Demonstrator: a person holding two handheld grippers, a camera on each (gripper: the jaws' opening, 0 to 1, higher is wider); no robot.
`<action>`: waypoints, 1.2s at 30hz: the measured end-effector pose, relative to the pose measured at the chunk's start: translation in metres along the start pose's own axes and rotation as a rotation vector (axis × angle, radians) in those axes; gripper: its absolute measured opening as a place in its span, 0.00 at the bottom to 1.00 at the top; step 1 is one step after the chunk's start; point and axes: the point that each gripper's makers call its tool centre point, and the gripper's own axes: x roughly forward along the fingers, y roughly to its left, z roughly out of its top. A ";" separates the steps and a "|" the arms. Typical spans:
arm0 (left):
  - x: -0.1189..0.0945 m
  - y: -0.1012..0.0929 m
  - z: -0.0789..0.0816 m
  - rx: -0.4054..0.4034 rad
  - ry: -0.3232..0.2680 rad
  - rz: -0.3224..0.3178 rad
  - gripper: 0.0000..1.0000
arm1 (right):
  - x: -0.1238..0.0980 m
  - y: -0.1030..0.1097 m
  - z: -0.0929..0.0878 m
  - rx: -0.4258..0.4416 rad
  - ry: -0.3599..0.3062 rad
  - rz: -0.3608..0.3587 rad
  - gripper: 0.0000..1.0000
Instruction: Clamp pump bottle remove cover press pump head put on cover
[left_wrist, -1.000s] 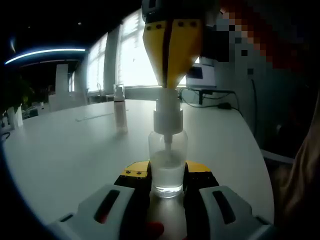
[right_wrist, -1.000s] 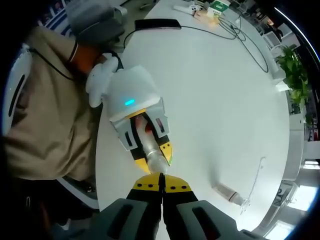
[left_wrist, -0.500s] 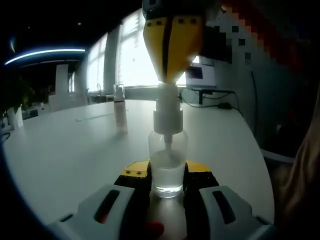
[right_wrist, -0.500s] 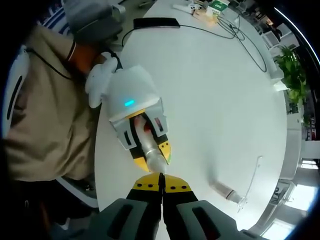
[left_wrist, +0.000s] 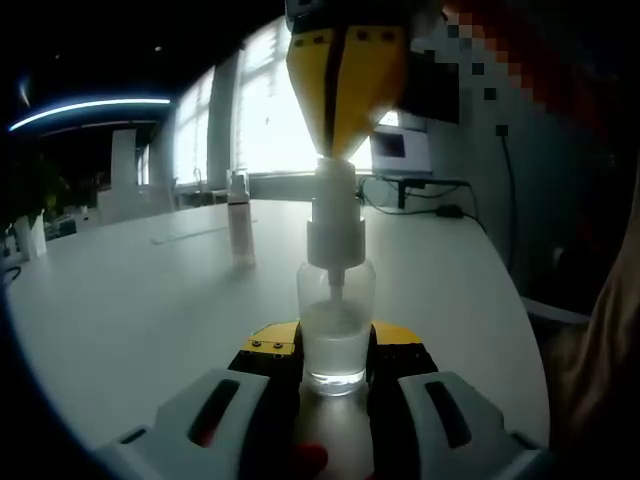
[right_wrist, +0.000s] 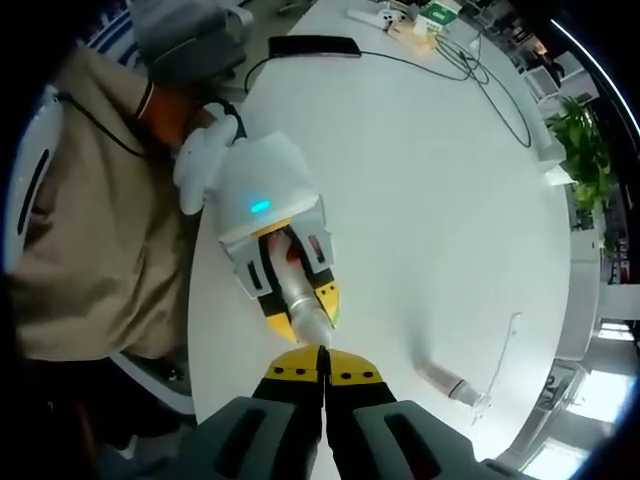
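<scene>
Right gripper view is showing a person's beige sleeve (right_wrist: 80, 230) beside the white counter (right_wrist: 440, 180), while the left tongs (left_wrist: 335, 365) are clamping the upright pump bottle (left_wrist: 335, 330) and the closed right tongs (left_wrist: 345, 150) are touching its pump head (left_wrist: 335, 215), the cover (left_wrist: 238, 215) standing farther back.

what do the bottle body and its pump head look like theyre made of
The bottle body looks like clear glass or hard plastic: the stem and liquid show through it. The pump head looks like matte white plastic, opaque with soft highlights.
</scene>
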 end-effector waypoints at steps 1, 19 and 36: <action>0.000 0.000 0.000 0.001 0.000 0.000 0.15 | 0.000 0.000 0.000 -0.001 -0.002 0.001 0.00; 0.000 0.002 0.000 0.001 0.000 0.000 0.15 | 0.000 0.000 0.000 0.012 -0.034 0.032 0.00; 0.000 0.001 0.000 0.001 0.000 0.001 0.15 | 0.001 0.000 0.001 -0.021 -0.023 0.019 0.00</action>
